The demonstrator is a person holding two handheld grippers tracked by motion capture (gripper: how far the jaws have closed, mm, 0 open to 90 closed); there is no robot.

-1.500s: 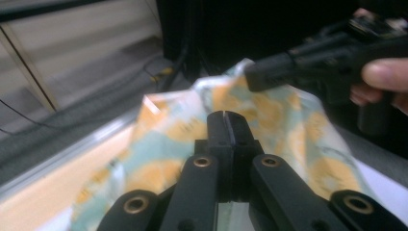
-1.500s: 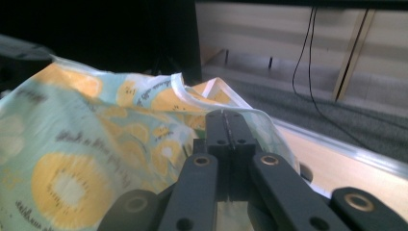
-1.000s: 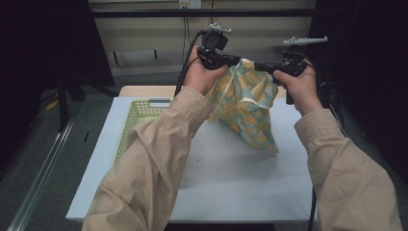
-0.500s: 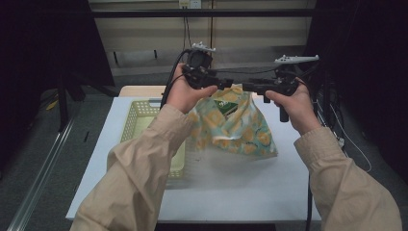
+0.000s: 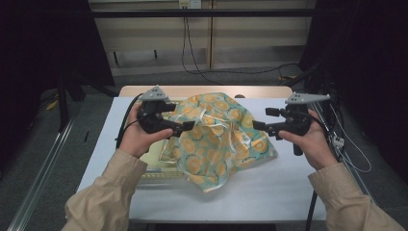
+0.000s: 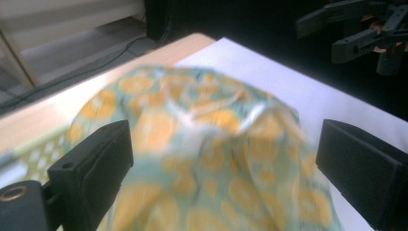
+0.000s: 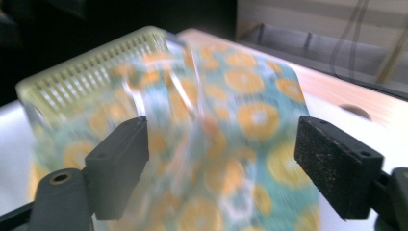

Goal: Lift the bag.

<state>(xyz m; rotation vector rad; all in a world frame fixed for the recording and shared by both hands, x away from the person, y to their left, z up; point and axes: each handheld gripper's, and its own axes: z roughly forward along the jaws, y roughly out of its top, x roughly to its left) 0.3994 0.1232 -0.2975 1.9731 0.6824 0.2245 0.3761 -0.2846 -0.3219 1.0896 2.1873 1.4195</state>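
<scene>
Over the patterned cloth (image 5: 216,139), left hand-held gripper (image 5: 188,126) and right hand-held gripper (image 5: 258,126), jaws just spreading wide, gripping nothing

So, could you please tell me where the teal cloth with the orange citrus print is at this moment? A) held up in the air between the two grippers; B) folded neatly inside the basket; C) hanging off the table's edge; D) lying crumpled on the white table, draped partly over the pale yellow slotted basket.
D: the teal cloth with the orange citrus print lies crumpled on the white table, partly over the pale yellow slotted basket, with both grippers' jaws apart and clear of it.
</scene>
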